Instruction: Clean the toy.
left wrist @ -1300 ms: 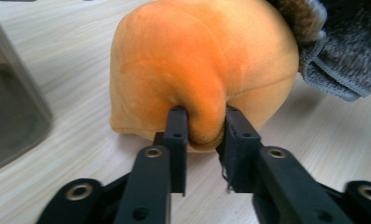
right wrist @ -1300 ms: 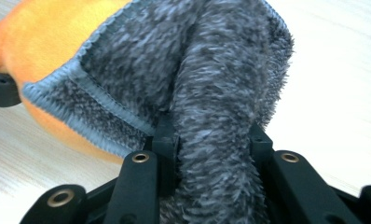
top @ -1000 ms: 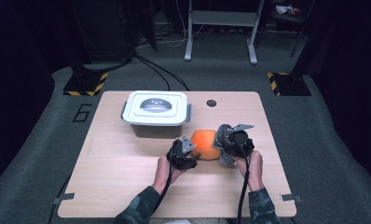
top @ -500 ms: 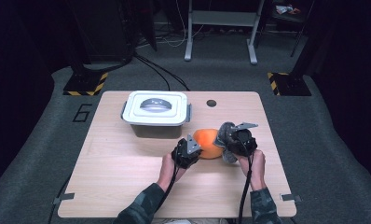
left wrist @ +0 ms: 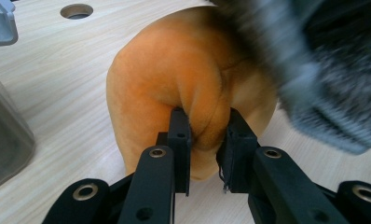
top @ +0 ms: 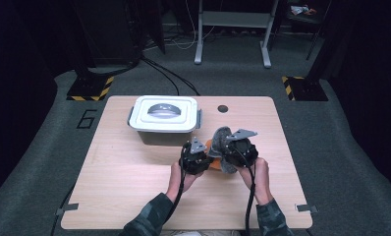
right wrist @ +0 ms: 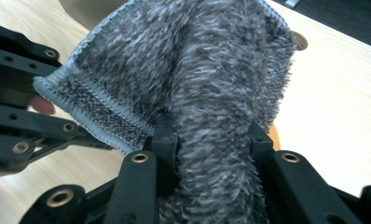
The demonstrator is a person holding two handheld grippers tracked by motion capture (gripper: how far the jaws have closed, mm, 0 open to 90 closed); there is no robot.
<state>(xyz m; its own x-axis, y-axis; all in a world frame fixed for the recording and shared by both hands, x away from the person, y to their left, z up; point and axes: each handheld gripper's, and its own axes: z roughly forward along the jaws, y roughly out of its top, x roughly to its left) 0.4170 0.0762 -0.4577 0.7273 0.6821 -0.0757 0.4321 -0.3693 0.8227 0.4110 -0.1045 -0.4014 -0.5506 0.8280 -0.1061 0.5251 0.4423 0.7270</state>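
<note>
So both grippers are bunched up together a bit right of the middle of the wooden surface (top: 134, 196), toward the near side. The left gripper (left wrist: 204, 135) has pinched a fold of the orange plush thing (left wrist: 174, 70), jaws narrow with the soft fuzz squeezed between them; they've just been closing on it. The plush is rounded, blobby and short-piled, and sits on the wood right in front of that gripper. The right gripper (right wrist: 211, 140) is clamped on a grey cloth (right wrist: 207, 70), a shaggy, speckled knit with a stitched pale-blue edge, bunched into a thick fold that drapes over the plush's right side. Just far-left of it all sits a white-lidded plastic box (top: 164, 118) with grey side latches.
</note>
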